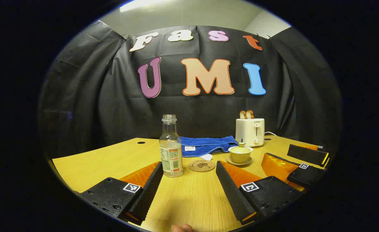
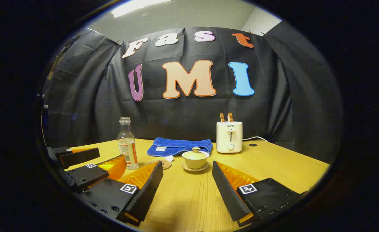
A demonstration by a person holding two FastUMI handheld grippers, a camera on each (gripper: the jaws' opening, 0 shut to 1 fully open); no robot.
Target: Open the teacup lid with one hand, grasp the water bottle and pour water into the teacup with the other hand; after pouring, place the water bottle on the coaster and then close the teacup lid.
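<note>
hovering before the first step, both grippers spread wide and holding nothing, lid on the cup.

left gripper view: the left gripper (image 1: 189, 190) points at the uncapped water bottle (image 1: 170, 148) at its 11 o'clock, coaster (image 1: 201, 165) at 12, lidded teacup (image 1: 240, 153) at 1, right gripper (image 1: 305, 162) at 3. right gripper view: the right gripper (image 2: 186, 188) has the teacup (image 2: 194, 158) at 12, bottle (image 2: 127, 145) at 10. my read: the right goes for the lid knob (image 2: 196, 149), a narrow pinch from above; the left takes the bottle.
</note>
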